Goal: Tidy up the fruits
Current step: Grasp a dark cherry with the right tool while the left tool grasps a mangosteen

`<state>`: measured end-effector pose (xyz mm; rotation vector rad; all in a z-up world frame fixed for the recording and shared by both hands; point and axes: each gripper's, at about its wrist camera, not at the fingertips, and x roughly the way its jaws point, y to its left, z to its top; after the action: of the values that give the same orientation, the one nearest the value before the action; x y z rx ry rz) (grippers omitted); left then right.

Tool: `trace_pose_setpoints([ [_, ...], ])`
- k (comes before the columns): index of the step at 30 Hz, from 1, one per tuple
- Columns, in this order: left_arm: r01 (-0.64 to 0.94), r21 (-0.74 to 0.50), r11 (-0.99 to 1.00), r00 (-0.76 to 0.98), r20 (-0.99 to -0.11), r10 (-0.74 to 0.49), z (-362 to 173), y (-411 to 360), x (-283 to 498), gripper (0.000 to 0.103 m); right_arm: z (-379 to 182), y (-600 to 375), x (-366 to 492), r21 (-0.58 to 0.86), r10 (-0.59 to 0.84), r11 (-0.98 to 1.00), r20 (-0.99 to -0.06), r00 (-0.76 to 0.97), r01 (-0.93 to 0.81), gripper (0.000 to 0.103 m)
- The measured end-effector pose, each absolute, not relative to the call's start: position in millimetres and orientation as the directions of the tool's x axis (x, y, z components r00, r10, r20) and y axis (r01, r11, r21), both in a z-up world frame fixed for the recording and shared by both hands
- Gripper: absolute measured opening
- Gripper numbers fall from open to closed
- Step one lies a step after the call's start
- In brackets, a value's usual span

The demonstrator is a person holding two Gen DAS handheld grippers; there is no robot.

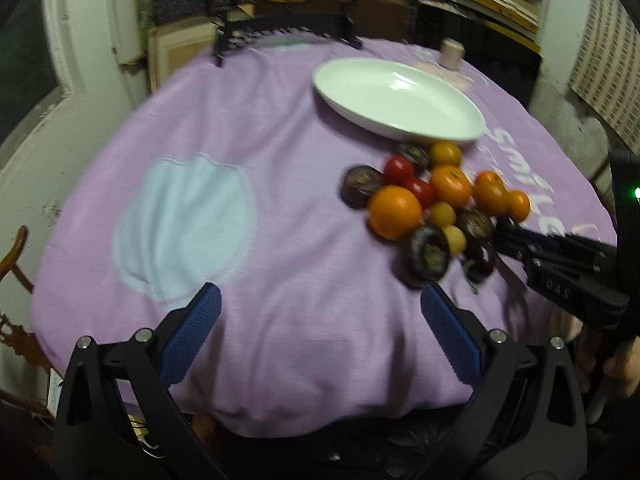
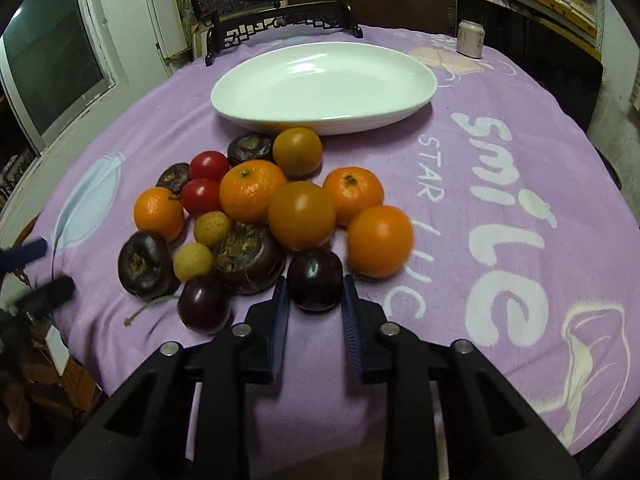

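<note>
Purple cloth (image 2: 520, 128) covers a round table, where a white oval dish (image 2: 324, 84) sits just behind a heap of fruit. Right gripper (image 2: 315, 300) has its blue pads on either side of a dark plum (image 2: 315, 280) at the heap's near edge, apparently touching it. Left gripper (image 1: 320, 300) hangs spread wide over bare cloth, holding nothing.
</note>
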<state>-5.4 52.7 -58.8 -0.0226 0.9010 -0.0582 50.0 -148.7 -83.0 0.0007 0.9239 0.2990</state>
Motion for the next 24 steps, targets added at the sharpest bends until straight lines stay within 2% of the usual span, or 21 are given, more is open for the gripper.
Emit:
trace_pose_setpoints([
  [6, 0.098, -0.071, 0.993, 0.575, -0.810, -0.115, -72.9, 30.5, 10.4, 0.101, -80.1, -161.7, 35.1, 0.115, 0.227, 0.968, -0.786, 0.576, -0.225, 0.027],
  [8, 0.106, -0.078, 0.991, 0.563, -0.817, -0.124, -78.8, 22.0, 18.1, 0.094, -80.7, -166.8, 32.1, 0.117, 0.225, 0.969, -0.786, 0.576, -0.219, 0.027],
  [9, 0.115, -0.081, 0.990, 0.554, -0.822, -0.132, -81.0, 18.5, 21.6, 0.086, -81.8, -167.9, 31.4, 0.118, 0.225, 0.969, -0.787, 0.575, -0.218, 0.027],
  [10, 0.126, -0.083, 0.989, 0.543, -0.828, -0.138, -84.0, 12.8, 25.5, 0.082, -82.9, -169.2, 31.1, 0.121, 0.228, 0.968, -0.788, 0.572, -0.219, 0.027],
  [13, 0.146, -0.056, 0.988, 0.554, -0.822, -0.129, -86.0, -2.8, 33.9, 0.079, -84.0, -171.6, 31.5, 0.131, 0.238, 0.966, -0.785, 0.573, -0.221, 0.027],
  [14, 0.156, -0.052, 0.986, 0.559, -0.819, -0.132, -86.1, -9.2, 36.2, 0.075, -84.5, -171.9, 31.9, 0.133, 0.240, 0.966, -0.783, 0.574, -0.223, 0.027],
  [16, 0.174, -0.052, 0.983, 0.559, -0.817, -0.141, -85.4, -14.7, 38.7, 0.049, -85.4, -172.9, 31.7, 0.140, 0.247, 0.964, -0.780, 0.575, -0.225, 0.027],
  [18, 0.188, -0.062, 0.980, 0.558, -0.815, -0.158, -83.5, -17.2, 38.0, 0.042, -85.1, -176.0, 31.7, 0.158, 0.263, 0.961, -0.775, 0.575, -0.227, 0.027],
  [24, 0.183, -0.116, 0.976, 0.556, -0.807, -0.200, -73.6, -2.4, 32.1, 0.042, -79.8, -180.3, 31.8, 0.191, 0.294, 0.953, -0.763, 0.576, -0.235, 0.027],
])
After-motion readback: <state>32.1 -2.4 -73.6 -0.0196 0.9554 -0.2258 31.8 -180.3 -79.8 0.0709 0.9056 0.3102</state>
